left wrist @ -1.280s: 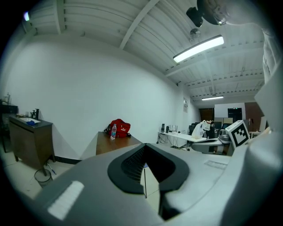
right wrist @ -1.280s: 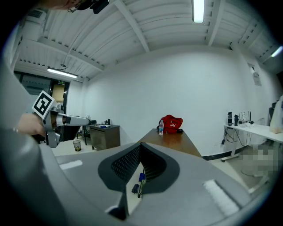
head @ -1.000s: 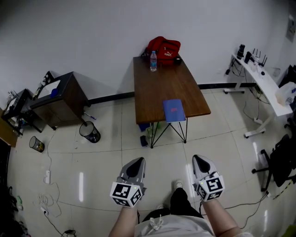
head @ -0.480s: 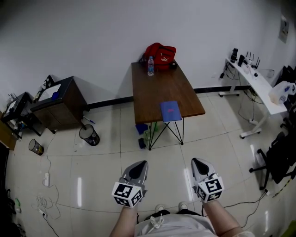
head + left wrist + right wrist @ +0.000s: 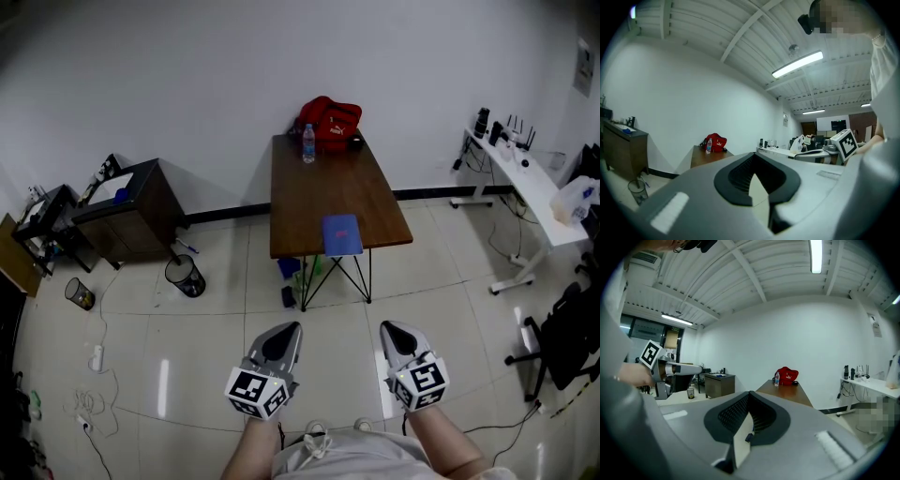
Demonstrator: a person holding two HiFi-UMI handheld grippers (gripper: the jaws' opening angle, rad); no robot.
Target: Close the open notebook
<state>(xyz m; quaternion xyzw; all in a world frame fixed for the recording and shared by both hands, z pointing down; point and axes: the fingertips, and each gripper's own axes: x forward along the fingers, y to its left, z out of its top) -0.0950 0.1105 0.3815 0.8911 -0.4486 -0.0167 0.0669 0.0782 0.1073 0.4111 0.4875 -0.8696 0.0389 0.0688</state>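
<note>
Compared with a second ago, the desk (image 5: 309, 187) is looking a bit smaller and further off in the head view, and the foot that was stepping out between the grippers is now sitting back near the bottom edge. The left gripper (image 5: 283, 330) and right gripper (image 5: 390, 330) are both hanging out over the floor tiles, well short of the desk, jaws pressed together with nothing in them. Each gripper view is showing its own tips meeting. Only the head view is showing the blue notebook (image 5: 341, 234). It's lying at the desk's near edge, towards the near right corner, as one flat blue rectangle with a small reddish mark. I can't tell from here if it's open. The red bag (image 5: 330, 117) and water bottle (image 5: 308, 143) are sitting at the far edge, and both gripper views are catching those too. The gripper views are also picking up the ceiling lights, plus each other's marker cube (image 5: 650, 354).
</note>
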